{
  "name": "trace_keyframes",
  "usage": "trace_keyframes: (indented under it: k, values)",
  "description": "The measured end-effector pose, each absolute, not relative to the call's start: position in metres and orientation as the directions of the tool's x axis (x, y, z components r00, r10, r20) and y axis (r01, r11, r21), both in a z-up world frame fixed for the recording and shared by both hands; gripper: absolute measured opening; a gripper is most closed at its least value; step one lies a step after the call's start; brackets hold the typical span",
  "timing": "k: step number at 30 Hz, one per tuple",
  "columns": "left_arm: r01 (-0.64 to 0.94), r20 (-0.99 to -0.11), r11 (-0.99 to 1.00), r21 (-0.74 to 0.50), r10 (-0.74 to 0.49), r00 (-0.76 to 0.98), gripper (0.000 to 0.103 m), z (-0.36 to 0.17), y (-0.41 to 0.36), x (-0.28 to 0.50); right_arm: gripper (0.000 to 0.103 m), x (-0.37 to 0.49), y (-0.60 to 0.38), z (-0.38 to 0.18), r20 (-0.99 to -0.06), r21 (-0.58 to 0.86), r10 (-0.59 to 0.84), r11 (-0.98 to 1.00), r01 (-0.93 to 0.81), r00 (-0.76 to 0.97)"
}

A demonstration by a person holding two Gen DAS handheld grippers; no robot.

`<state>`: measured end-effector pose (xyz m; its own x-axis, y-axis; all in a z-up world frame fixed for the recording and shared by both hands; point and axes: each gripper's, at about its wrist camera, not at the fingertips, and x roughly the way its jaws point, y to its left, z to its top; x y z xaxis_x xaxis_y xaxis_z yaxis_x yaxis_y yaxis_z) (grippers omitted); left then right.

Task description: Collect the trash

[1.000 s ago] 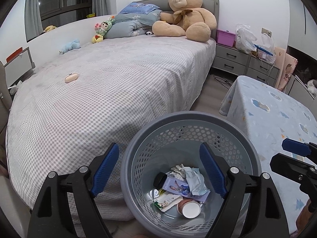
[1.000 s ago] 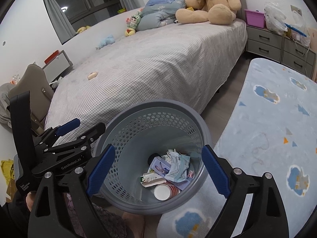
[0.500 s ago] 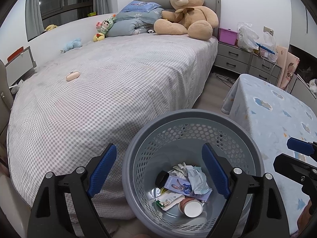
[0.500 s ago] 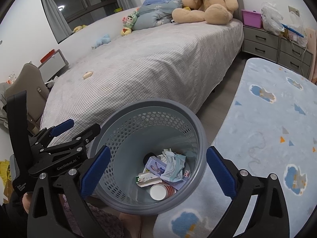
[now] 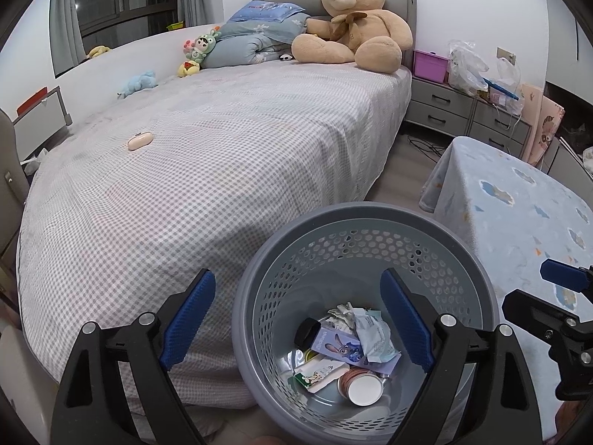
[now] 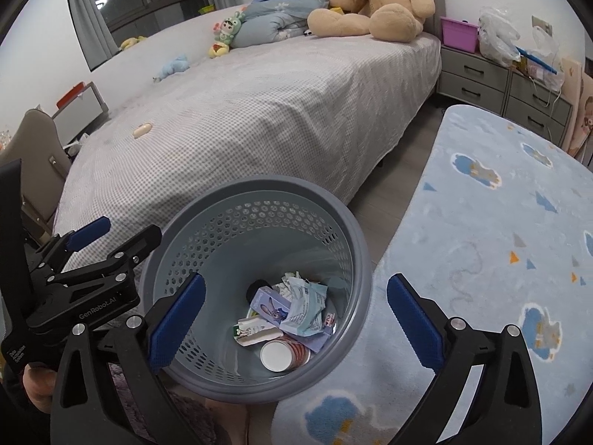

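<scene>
A grey perforated trash basket (image 5: 255,296) stands on the floor by the bed; it also shows in the right wrist view (image 6: 355,230). Inside lie crumpled wrappers (image 5: 370,333), a cartoon box (image 5: 337,345), a round lid (image 5: 365,389) and a dark cap (image 5: 307,330). My left gripper (image 5: 296,322) is open and empty above the basket's left side. My right gripper (image 6: 292,322) is open and empty above the basket. The left gripper shows in the right wrist view (image 6: 89,256).
A bed with a checked grey cover (image 5: 222,141) holds a small pink case (image 5: 140,141), a big teddy bear (image 5: 352,29) and small toys. A blue patterned rug (image 6: 500,241) lies to the right. Grey drawers (image 5: 441,111) stand at the back.
Both grippers have pulled back slightly, so the basket sits a little lower and further right in the left view. Both stay open and empty.
</scene>
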<state>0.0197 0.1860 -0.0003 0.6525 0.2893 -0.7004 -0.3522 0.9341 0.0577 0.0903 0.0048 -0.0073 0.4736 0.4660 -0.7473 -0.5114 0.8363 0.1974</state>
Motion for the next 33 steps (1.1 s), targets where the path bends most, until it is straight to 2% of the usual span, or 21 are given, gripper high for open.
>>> trace_keyframes:
  k: [14, 33]
  values:
    - [-0.362, -0.703, 0.929, 0.071, 0.304, 0.643, 0.086, -0.002, 0.185, 0.020, 0.097, 0.097, 0.004, -0.017, -0.771, 0.181, 0.402, 0.882, -0.435, 0.494]
    - [-0.373, -0.698, 0.924, 0.079, 0.318, 0.642, 0.086, -0.001, 0.187, 0.018, 0.097, 0.092, 0.013, -0.022, -0.784, 0.111, 0.353, 0.889, -0.444, 0.511]
